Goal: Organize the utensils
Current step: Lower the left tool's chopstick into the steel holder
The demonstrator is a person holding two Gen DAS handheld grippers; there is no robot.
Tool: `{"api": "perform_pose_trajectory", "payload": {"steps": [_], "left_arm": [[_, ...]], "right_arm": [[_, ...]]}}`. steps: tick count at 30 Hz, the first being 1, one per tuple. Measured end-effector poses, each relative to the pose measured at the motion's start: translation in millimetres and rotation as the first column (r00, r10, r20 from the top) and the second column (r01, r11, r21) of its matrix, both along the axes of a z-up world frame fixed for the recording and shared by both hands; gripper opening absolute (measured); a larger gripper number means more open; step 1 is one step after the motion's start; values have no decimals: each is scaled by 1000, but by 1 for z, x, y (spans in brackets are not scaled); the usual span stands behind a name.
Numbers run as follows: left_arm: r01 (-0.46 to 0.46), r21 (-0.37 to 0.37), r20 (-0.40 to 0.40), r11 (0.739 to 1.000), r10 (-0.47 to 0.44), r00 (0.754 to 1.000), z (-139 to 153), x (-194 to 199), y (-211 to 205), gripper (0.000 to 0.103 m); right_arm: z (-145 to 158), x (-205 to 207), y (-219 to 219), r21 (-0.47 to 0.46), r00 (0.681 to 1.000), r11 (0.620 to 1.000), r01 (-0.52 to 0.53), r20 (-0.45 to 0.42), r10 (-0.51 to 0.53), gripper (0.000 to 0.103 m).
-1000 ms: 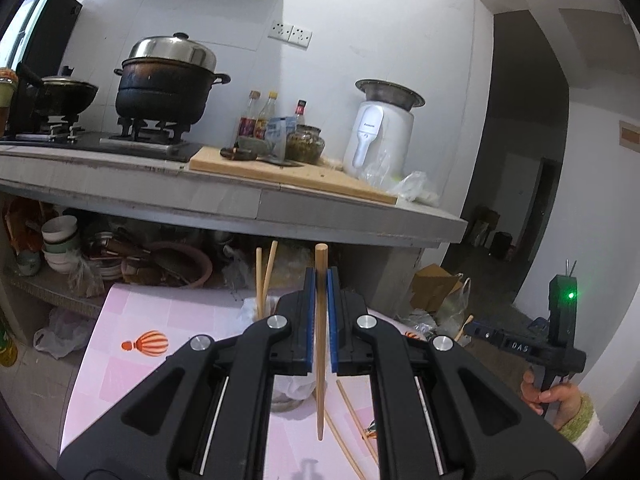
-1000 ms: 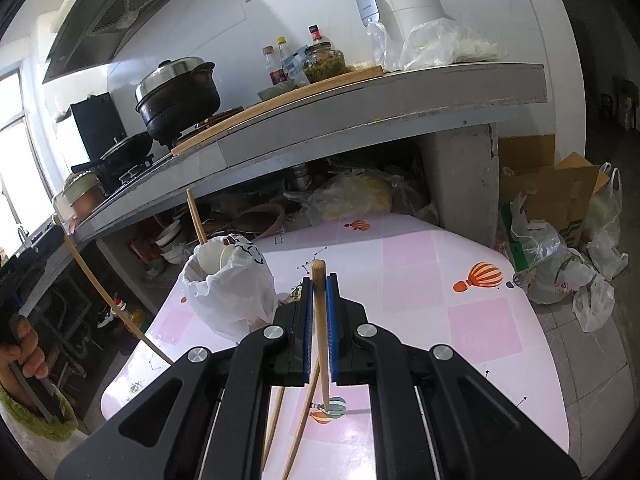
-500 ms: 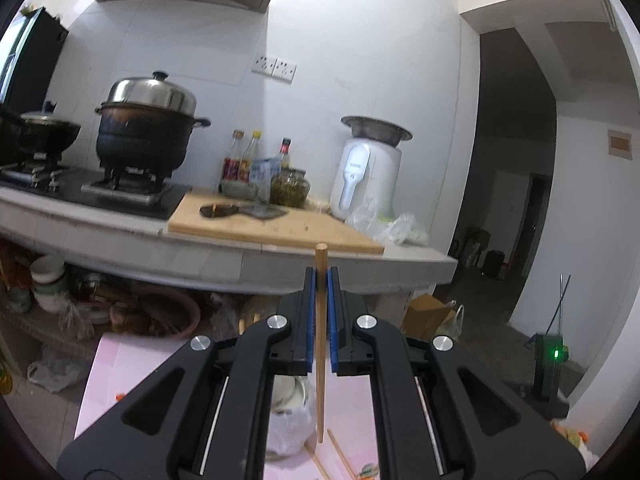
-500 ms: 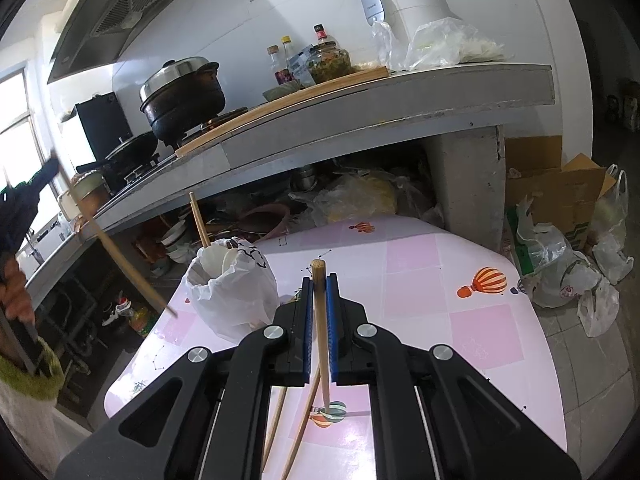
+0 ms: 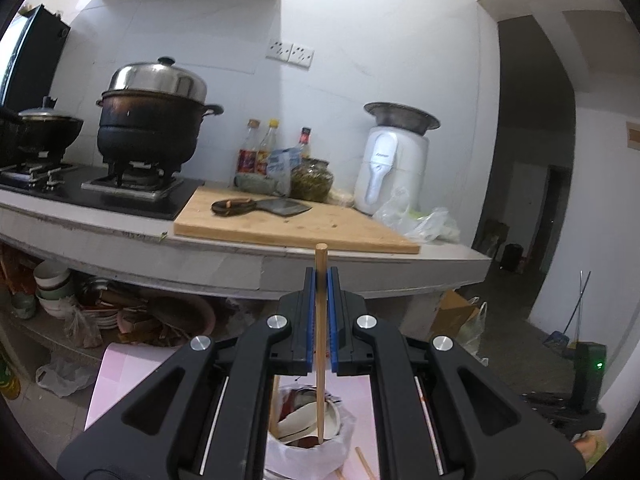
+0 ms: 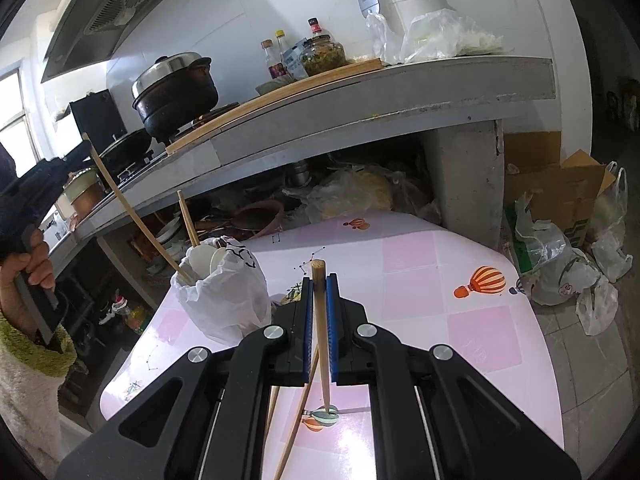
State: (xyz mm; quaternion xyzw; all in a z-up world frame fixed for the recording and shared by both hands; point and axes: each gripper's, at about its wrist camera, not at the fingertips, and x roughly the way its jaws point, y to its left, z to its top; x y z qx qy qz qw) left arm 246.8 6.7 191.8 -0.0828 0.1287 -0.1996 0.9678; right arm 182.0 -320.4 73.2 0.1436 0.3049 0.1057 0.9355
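My left gripper (image 5: 320, 276) is shut on a wooden chopstick (image 5: 320, 360) that it holds upright. The stick's lower tip dips into the utensil holder (image 5: 308, 420), a cup wrapped in a white plastic bag that holds spoons and another chopstick. In the right wrist view this held chopstick (image 6: 132, 208) slants down into the holder (image 6: 224, 292), beside a chopstick (image 6: 188, 220) standing in it. My right gripper (image 6: 319, 280) is shut on a second chopstick (image 6: 322, 340), whose tip rests on the pink table (image 6: 472, 320). Loose chopsticks (image 6: 296, 428) lie under the right gripper.
A concrete counter (image 5: 248, 264) behind the table carries a cutting board (image 5: 296, 228) with a cleaver, a big pot (image 5: 152, 120), bottles and a white appliance (image 5: 392, 168). Bowls and clutter fill the shelf below. A cardboard box (image 6: 560, 184) and plastic bags sit on the floor at right.
My left gripper has risen and moved over the holder, so its chopstick's tip now sits inside the bagged cup. The right gripper and its chopstick have stayed still.
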Motion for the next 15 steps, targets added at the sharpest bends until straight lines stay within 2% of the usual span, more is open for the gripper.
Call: {"api": "perform_pose_trajectory", "payload": {"steps": [5,15], "left_arm": [[-25,-6,-32,1000,25,999,-17,17,10,5],[-48,34,-87,998,51,995,-50,37,14,5]], "right_arm": [[-2,2,2,0,1000,1000,-8,-7,8,7],[-3,3,3,-10,1000,1000,-6,-10,5,7]]}}
